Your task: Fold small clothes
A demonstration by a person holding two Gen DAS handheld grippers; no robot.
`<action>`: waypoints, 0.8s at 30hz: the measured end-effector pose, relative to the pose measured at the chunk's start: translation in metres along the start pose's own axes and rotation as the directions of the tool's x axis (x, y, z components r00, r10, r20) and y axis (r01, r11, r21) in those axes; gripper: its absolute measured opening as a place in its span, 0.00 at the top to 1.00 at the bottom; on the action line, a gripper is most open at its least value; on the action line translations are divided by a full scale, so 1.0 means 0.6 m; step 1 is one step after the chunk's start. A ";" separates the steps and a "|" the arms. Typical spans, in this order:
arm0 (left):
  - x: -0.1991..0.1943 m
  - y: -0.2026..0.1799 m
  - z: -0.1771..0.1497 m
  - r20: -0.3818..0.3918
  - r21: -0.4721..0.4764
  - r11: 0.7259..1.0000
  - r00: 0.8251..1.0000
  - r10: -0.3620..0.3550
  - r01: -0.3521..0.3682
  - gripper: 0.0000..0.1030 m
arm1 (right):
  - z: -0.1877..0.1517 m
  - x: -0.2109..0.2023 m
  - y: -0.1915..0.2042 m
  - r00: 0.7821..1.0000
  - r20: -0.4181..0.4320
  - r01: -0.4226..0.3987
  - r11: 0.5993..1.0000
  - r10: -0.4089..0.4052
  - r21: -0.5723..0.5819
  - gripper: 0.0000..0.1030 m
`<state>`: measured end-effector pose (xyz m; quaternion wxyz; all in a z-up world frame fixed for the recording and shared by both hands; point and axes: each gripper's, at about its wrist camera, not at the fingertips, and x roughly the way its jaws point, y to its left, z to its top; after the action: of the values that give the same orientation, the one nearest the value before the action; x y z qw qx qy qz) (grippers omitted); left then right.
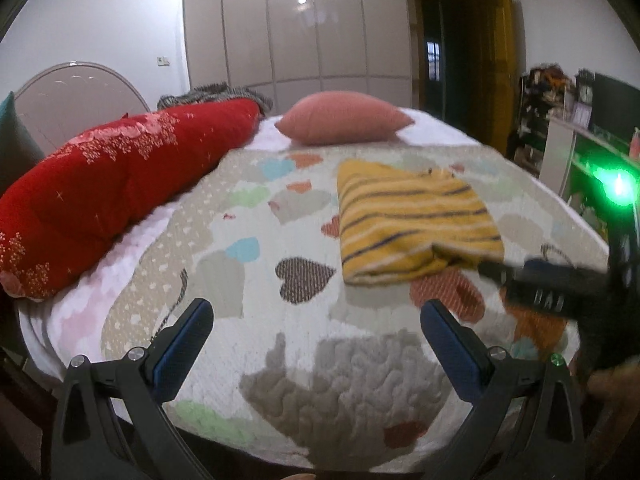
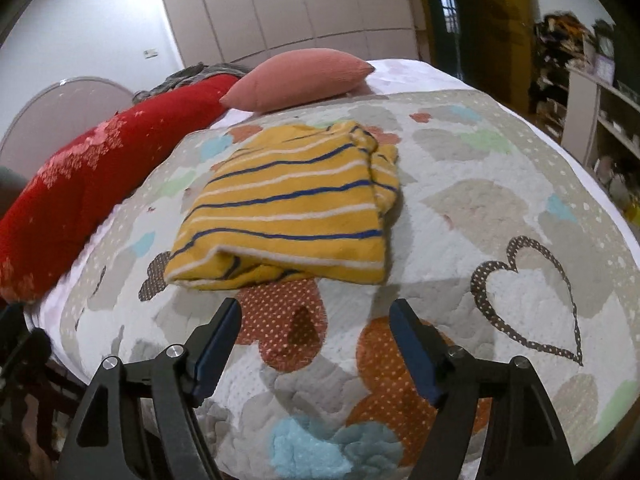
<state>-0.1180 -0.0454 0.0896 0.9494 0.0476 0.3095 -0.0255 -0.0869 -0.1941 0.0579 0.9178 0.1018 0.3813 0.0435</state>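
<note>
In the left wrist view, the left tongs [image 1: 316, 314] stand wide open over the quilt [image 1: 280, 360] on the bed, with nothing between the blue pads. The folded yellow striped garment [image 1: 408, 220] lies flat on the quilt ahead and slightly to the right, well apart from those pads. The right tongs [image 1: 500, 270] come in blurred from the right edge, their tip just at the garment's near right corner; whether they touch it cannot be told here. A red bolster [image 1: 112, 184] runs along the left side of the bed and a pink cushion [image 1: 344, 120] sits at the far end. In the right wrist view, the right tongs [image 2: 316, 308] are spread open and empty, just short of the yellow striped garment's [image 2: 288, 208] near folded edge, above a dotted red heart patch [image 2: 288, 324].
</note>
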 end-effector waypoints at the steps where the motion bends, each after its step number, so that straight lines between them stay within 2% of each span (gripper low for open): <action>1: 0.004 0.001 -0.003 -0.010 0.000 1.000 1.000 -0.004 0.004 0.00 | 0.014 0.002 0.002 0.999 0.007 -0.045 0.999 0.045 0.001 0.22; 3: 0.012 0.004 -0.008 -0.028 -0.011 1.000 0.999 -0.019 0.018 0.00 | 0.048 0.009 0.004 0.988 0.029 -0.152 0.988 0.152 0.018 0.22; 4: 0.016 0.005 -0.011 -0.035 -0.023 0.999 0.999 -0.028 0.027 0.00 | 0.073 0.018 0.003 0.970 0.042 -0.239 0.970 0.238 0.038 0.22; 6: 0.021 0.008 -0.015 -0.042 -0.037 0.998 0.998 -0.046 0.045 0.00 | 0.122 0.050 0.002 0.913 0.062 -0.408 0.908 0.404 0.095 0.22; 7: 0.026 0.009 -0.017 -0.050 -0.041 0.998 0.997 -0.056 0.054 0.00 | 0.146 0.077 0.003 0.877 0.067 -0.481 0.867 0.476 0.129 0.22; 8: 0.030 0.010 -0.019 -0.059 -0.043 0.997 0.996 -0.063 0.061 0.00 | 0.168 0.110 0.005 0.850 0.062 -0.526 0.835 0.523 0.164 0.21; 11: 0.039 0.014 -0.020 -0.075 -0.046 0.996 0.994 -0.079 0.075 0.00 | 0.209 0.213 0.010 0.822 0.025 -0.555 0.792 0.569 0.254 0.21; 13: 0.044 0.020 -0.019 -0.081 -0.048 0.996 0.994 -0.073 0.069 0.00 | 0.217 0.293 -0.003 0.783 -0.038 -0.570 0.740 0.621 0.358 0.22; 14: 0.046 0.024 -0.019 -0.081 -0.050 0.997 0.994 -0.069 0.065 0.00 | 0.217 0.319 -0.019 0.791 -0.047 -0.543 0.734 0.611 0.408 0.34; 15: 0.047 0.029 -0.018 -0.079 -0.053 0.997 0.995 -0.067 0.063 0.00 | 0.216 0.325 -0.035 0.807 -0.042 -0.517 0.739 0.589 0.432 0.60; 16: 0.047 0.034 -0.017 -0.076 -0.059 0.997 0.995 -0.063 0.058 0.00 | 0.219 0.324 -0.061 0.829 -0.020 -0.486 0.739 0.558 0.467 0.67; 17: 0.049 0.038 -0.017 -0.072 -0.068 0.996 0.996 -0.059 0.054 0.00 | 0.221 0.314 -0.083 0.845 0.017 -0.473 0.734 0.534 0.486 0.69; 18: 0.052 0.043 -0.016 -0.072 -0.079 0.995 0.996 -0.060 0.055 0.00 | 0.221 0.296 -0.105 0.875 0.054 -0.441 0.748 0.480 0.495 0.69; 19: 0.056 0.046 -0.016 -0.074 -0.087 0.995 0.995 -0.062 0.055 0.00 | 0.219 0.271 -0.125 0.924 0.071 -0.360 0.791 0.376 0.495 0.67; 20: 0.060 0.048 -0.016 -0.080 -0.096 0.994 0.995 -0.065 0.057 0.00 | 0.217 0.244 -0.141 0.960 0.075 -0.271 0.832 0.269 0.484 0.52; 21: 0.064 0.050 -0.016 -0.083 -0.102 0.993 0.994 -0.068 0.060 0.00 | 0.213 0.218 -0.152 0.976 0.085 -0.215 0.856 0.199 0.470 0.24; 22: 0.067 0.051 -0.016 -0.084 -0.107 0.992 0.994 -0.069 0.060 0.00 | 0.205 0.189 -0.161 0.982 0.108 -0.189 0.871 0.156 0.454 0.20; 24: 0.071 0.052 -0.017 -0.084 -0.115 0.992 0.995 -0.061 0.051 0.00 | 0.182 0.133 -0.155 0.981 0.116 -0.185 0.909 0.152 0.373 0.20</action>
<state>-0.0873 -0.0141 0.0587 0.9350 -0.0139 0.3529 -0.0327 0.0471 -0.2889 0.0572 0.8884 0.3130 0.3330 0.0432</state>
